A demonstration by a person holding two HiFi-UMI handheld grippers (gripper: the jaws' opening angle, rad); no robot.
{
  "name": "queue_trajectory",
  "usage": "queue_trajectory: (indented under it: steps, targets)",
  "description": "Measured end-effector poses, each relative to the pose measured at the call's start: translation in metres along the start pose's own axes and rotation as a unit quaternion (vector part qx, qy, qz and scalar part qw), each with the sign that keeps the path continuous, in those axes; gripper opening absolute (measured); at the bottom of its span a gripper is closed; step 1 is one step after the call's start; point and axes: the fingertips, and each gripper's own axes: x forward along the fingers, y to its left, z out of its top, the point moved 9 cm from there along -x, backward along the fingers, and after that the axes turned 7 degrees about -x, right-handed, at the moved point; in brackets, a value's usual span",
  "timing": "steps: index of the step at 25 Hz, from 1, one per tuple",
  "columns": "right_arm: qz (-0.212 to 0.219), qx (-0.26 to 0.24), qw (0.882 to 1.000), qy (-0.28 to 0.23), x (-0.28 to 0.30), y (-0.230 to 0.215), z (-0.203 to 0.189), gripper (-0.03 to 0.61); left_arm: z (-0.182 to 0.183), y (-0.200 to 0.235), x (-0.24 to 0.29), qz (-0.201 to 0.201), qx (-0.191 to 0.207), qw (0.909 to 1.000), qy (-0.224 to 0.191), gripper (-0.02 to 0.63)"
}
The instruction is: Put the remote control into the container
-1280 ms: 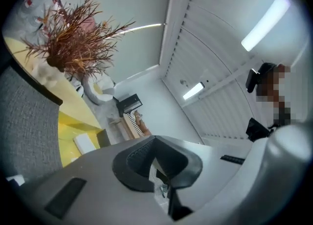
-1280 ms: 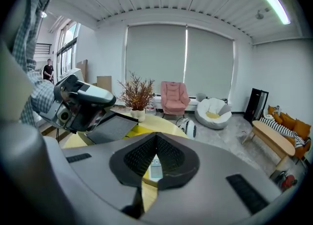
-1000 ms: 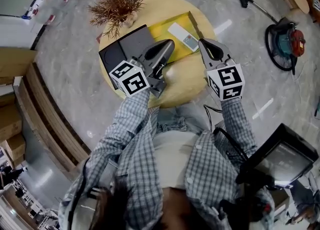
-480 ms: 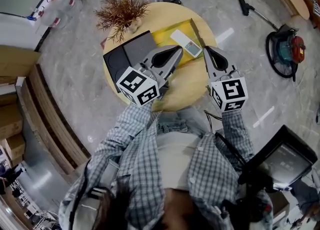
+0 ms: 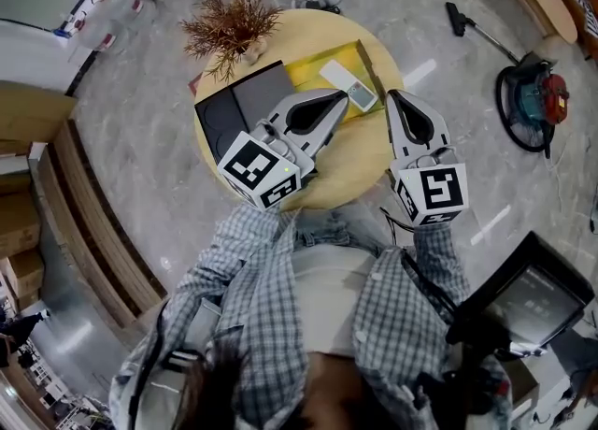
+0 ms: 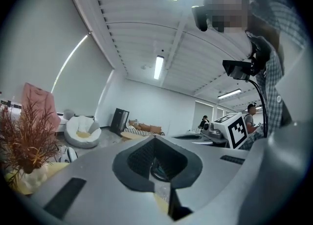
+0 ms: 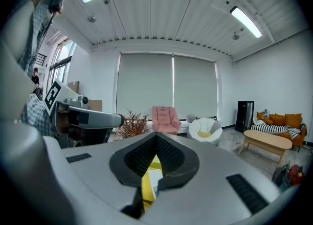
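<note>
Left claw (image 5: 338, 98) and right claw (image 5: 396, 98) both fully closed, holding nothing. Remote control (image 5: 348, 85) lies in yellow tray (image 5: 308, 68), 1 o'clock on worktop (image 5: 355, 152). Looks placed; retreat straight, avoid the tray rim.

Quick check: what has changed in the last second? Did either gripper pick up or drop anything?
The left gripper and the right gripper have both risen toward the head camera, and the left has rolled slightly. Nothing was taken or released; both pairs of jaws stay together and empty. The remote control still lies in the yellow container. The dark tray and the dried plant are unmoved.
</note>
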Motion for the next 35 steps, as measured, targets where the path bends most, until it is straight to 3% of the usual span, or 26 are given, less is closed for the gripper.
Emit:
queue_trajectory:
  steps: [10, 35]
  targets:
    - [0.008, -0.011, 1.000, -0.007, -0.001, 0.004, 0.007, 0.002, -0.007, -0.005, 0.006, -0.023, 0.009, 0.9994, 0.024, 0.008]
    - [0.028, -0.022, 0.999, -0.001, 0.000, 0.010, 0.010, 0.002, -0.012, -0.002, 0.006, -0.018, -0.009, 0.9994, 0.029, 0.007]
